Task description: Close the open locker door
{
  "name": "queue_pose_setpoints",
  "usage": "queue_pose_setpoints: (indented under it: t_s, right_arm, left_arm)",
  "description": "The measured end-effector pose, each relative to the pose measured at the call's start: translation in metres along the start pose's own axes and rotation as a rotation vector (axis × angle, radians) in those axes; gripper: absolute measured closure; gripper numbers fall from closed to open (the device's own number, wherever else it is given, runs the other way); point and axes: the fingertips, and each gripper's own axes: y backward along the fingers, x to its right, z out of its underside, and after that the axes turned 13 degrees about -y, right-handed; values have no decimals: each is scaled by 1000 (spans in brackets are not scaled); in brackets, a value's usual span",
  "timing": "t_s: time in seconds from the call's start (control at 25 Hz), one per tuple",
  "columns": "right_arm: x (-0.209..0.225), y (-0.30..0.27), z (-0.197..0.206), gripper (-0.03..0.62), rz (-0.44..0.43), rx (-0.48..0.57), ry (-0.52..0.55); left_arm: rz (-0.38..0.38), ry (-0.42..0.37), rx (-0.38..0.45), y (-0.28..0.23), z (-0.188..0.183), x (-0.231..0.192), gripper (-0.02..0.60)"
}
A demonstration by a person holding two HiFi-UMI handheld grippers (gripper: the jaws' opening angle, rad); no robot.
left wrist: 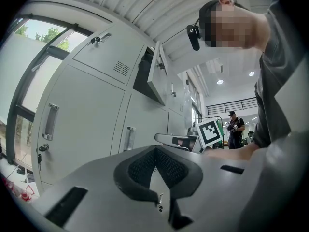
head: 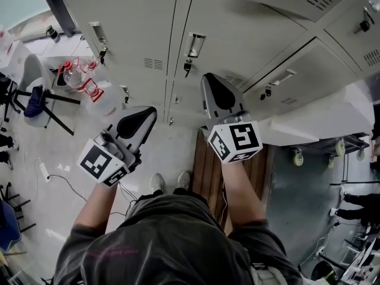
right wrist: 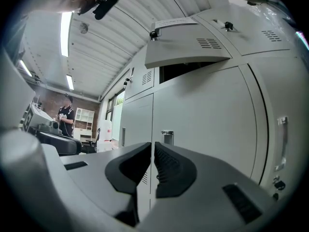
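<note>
Overhead, the open locker door [right wrist: 188, 47] juts from the top row, above and ahead of the right gripper [right wrist: 151, 149], nearer it than the left gripper [left wrist: 155, 151]; both grippers' jaws are drawn together, empty.

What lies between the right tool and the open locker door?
Nothing: in the right gripper view the right tool faces closed grey metal locker fronts, with the open grey locker door higher up, untouched.
</note>
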Motion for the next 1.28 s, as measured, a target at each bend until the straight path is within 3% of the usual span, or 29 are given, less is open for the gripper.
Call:
queue_pose_setpoints:
  t_s: [0.64, 1.28]
  right_arm:
    - [-9, 87, -3, 562, 30, 6, -17]
    - [-15, 139, 14, 565, 32, -18, -58]
  left_arm:
    - [91, -29, 24, -4, -21, 53, 566]
    - [129, -41, 22, -6, -29, 82, 566]
